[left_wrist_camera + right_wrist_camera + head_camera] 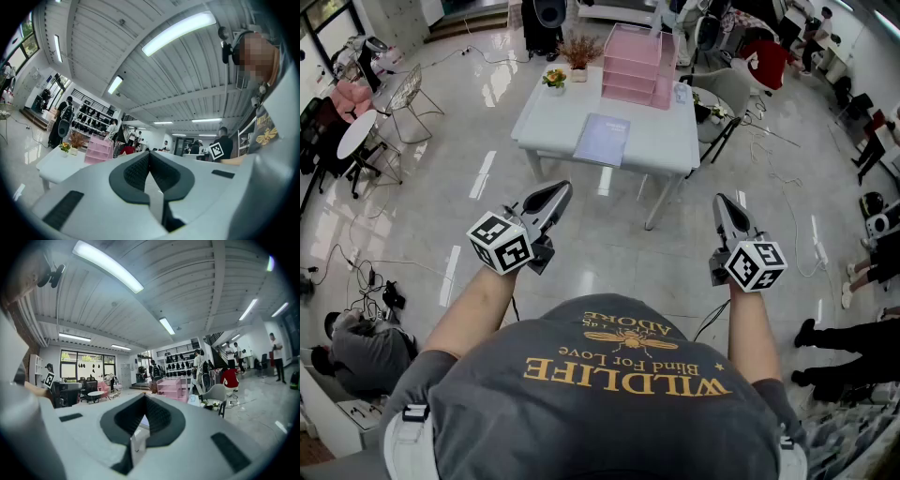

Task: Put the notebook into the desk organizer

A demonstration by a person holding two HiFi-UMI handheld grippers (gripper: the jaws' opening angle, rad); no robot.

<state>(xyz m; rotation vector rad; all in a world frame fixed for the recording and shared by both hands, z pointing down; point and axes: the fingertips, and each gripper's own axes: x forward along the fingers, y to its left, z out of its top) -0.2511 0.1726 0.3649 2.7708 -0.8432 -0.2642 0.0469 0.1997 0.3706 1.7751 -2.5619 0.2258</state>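
The floor (441, 187) is glossy, mirror-smooth tile. At twelve o'clock in the head view, the table (666, 141) has a smooth white matt top. The notebook (602, 139) on it has a pale lilac cover, probably matt paper, though it is small from here. The desk organizer (636, 66) looks like translucent pink plastic. The left gripper (561, 190) and right gripper (721, 201) have smooth matt plastic shells, and their pads (136, 169) are dark and finely ribbed. At six o'clock, the T-shirt (581, 403) is soft grey cloth.

I see a white table (670, 141) on the glossy floor (422, 225). On it are a notebook (602, 140) near the front edge, a pink organizer (637, 66) at the back, and two plants (554, 80) at back left.
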